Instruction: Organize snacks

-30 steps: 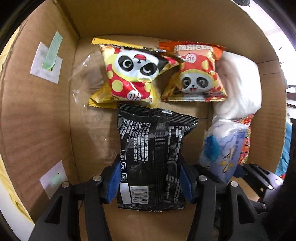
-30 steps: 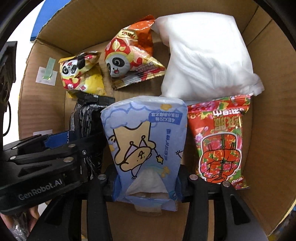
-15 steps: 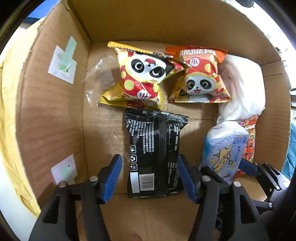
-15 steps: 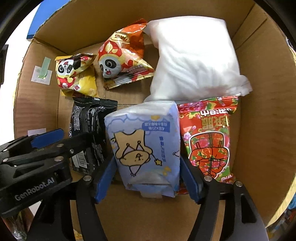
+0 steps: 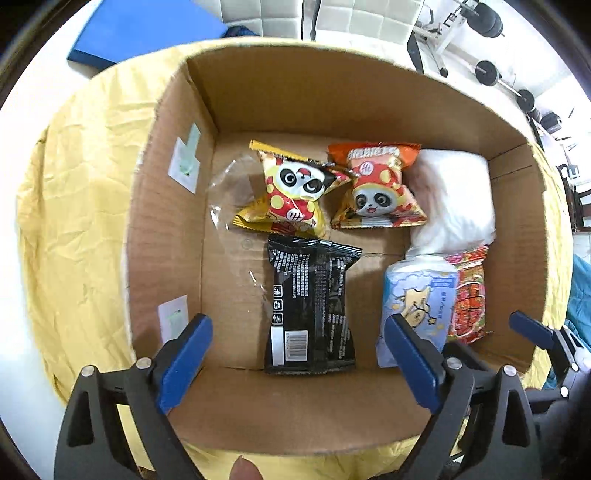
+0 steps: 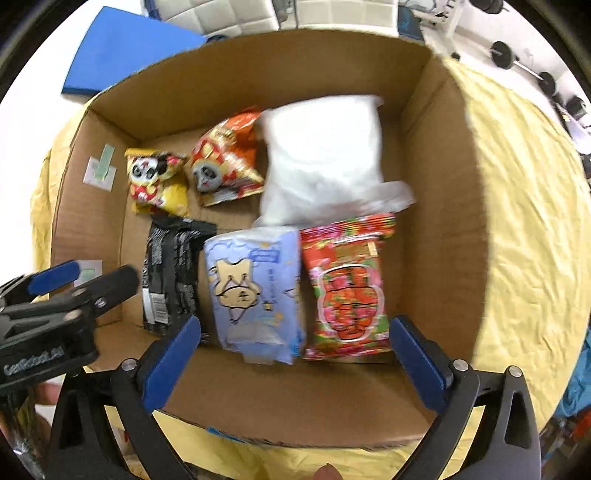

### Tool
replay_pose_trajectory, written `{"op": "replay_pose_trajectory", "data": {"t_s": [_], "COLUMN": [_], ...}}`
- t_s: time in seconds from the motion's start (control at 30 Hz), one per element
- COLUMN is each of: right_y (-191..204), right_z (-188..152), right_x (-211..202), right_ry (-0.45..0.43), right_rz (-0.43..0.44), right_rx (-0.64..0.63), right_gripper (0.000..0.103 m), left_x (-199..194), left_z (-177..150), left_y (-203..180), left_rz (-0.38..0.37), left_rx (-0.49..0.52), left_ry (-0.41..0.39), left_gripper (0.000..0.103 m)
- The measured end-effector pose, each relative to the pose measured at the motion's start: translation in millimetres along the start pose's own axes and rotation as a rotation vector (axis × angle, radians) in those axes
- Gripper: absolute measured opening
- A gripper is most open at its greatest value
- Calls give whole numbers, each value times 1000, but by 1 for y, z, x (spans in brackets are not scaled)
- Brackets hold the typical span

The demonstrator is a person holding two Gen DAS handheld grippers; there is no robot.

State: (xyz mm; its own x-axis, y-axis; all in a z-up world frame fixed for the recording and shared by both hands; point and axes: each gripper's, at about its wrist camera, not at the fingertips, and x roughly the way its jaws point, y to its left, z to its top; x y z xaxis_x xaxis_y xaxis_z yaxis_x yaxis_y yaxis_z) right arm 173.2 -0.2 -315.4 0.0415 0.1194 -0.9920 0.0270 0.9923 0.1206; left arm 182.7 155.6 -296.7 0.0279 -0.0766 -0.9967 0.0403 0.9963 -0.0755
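A cardboard box [image 5: 166, 206] [image 6: 436, 206] holds several packs. A black snack pack [image 5: 312, 306] [image 6: 170, 277] lies flat near its front wall. Beside it stands a light blue tissue pack [image 5: 417, 295] [image 6: 255, 291], then a red printed pack [image 6: 347, 284] [image 5: 469, 291]. Behind them lie a yellow panda bag [image 5: 295, 192] [image 6: 155, 177], an orange panda bag [image 5: 376, 188] [image 6: 225, 162] and a white bag [image 6: 325, 158] [image 5: 458, 195]. My left gripper [image 5: 299, 354] hangs open above the box's front edge, holding nothing. My right gripper [image 6: 295, 354] is open too, above the front wall, empty.
The box stands on a yellow cloth [image 5: 74, 206] [image 6: 528, 206]. A blue mat [image 5: 144, 33] [image 6: 125, 48] lies on the floor behind. Gym equipment [image 5: 491, 55] stands at the back right. A clear plastic wrapper [image 5: 229, 199] lies in the box's left part.
Both grippers opened, let go of the black pack and the tissue pack, and pulled back up and out of the box. The packs stay where they were set.
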Motion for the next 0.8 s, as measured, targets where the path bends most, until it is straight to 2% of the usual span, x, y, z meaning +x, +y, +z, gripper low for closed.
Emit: {"op": "replay_pose_trajectory", "data": {"t_s": [0.23,0.37,0.6,0.8], "right_y": [-17,-17,-22,-28], "right_z": [-7,-24,-63,-93], "right_x": [-38,-74,-164,-240], "right_ry": [-63,-104,-220,-322], "right_rz": [-21,6,48,42], "right_rx": [3,9,-1,-12], "right_gripper": [103,103,103,103], "left_x": [-53,-88,-164,-221], "left_z": [-16,-26,-62,-91], "left_y": [0,-7,-29,-39], "left_rz": [5,0,6,16], "left_rx": [4,12,33,42], "left_ry": [-95,-168,-306,-399], "left_gripper": [95,95,95,95]}}
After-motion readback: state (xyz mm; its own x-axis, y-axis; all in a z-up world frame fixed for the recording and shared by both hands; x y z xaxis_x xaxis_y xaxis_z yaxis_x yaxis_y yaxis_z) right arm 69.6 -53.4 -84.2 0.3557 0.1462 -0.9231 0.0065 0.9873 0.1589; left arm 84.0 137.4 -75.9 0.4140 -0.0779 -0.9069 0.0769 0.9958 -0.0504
